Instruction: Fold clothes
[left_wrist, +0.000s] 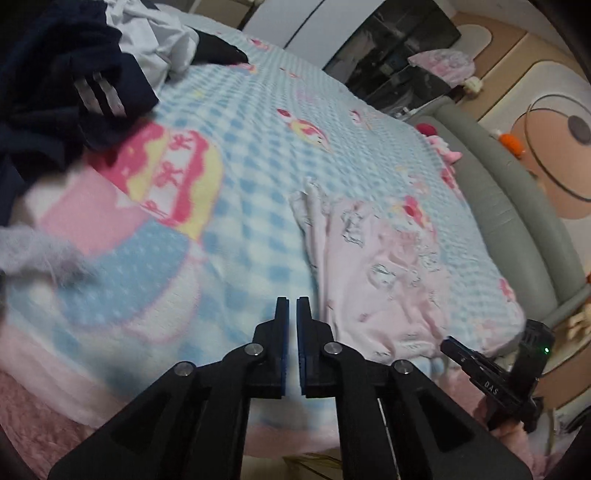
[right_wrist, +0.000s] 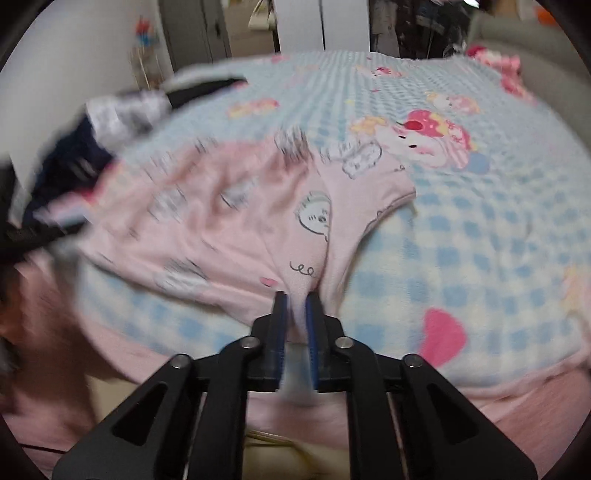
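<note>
In the left wrist view, the left gripper is seen poised over a blue-and-white checked blanket printed with cartoon figures. Its jaws are drawn almost together, with only a thin slit left between the blue pads, and nothing is caught between them. The pink garment is spread on the blanket just to the right of the fingertips, apart from them, its surface creased and printed with small line drawings. A heap of dark navy clothing with white stripes is piled at the upper left, and a white garment is bunched behind it. A grey padded bed frame is seen along the right edge of the blanket. The right gripper is visible at the lower right, by the garment's near edge.

In the right wrist view, the right gripper is seen at the near edge of the same pink garment. A fold of the pink cloth is gathered between the two blue pads, which stand slightly apart around it; whether it is firmly pinched or merely lying between them cannot be told. The garment is stretched away to the upper left across the blanket, much of it blurred. The dark clothing lies at the far left.
</note>
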